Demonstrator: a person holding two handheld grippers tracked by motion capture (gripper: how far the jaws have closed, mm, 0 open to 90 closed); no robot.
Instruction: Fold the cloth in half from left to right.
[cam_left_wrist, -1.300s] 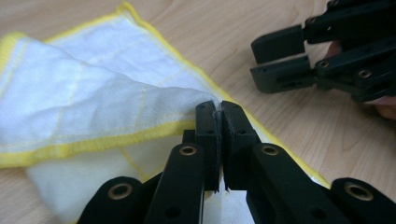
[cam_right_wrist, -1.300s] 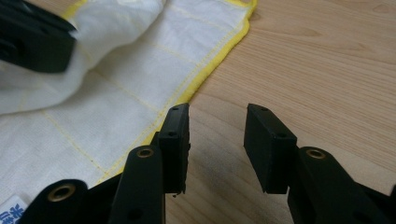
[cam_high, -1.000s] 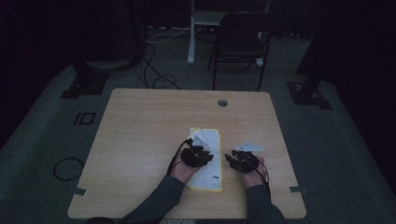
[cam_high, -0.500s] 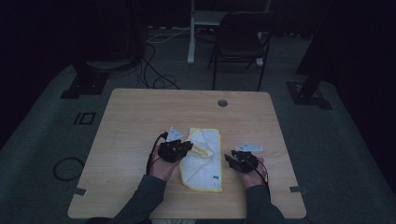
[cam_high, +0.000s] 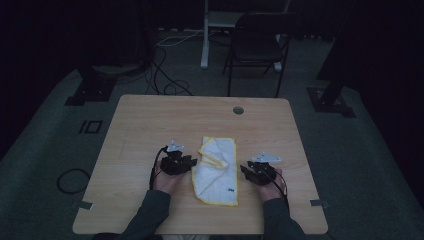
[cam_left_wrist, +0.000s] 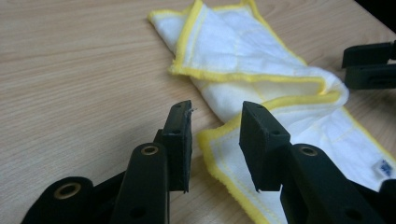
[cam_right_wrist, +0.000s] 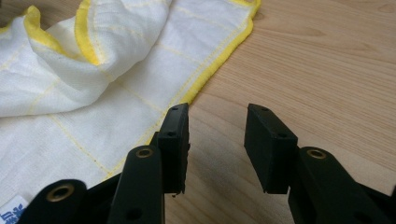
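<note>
The cloth (cam_high: 217, 170) lies on the table (cam_high: 150, 125), toward the person's edge, with its far left corner folded over onto itself. Just left of the cloth sits the left gripper (cam_high: 192, 162), and to the cloth's right, a little apart from its edge, the right gripper (cam_high: 246, 171). Behind the cloth, near the table's far edge, is a round hole (cam_high: 238, 110), and beyond the table stands a chair (cam_high: 257, 47).

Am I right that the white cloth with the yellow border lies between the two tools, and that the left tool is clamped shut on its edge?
Not quite. The white cloth does lie between the two tools, but the left tool is open: in the left gripper view its jaws have just been opening, with the cloth's edge lying unpinched in the gap.
</note>
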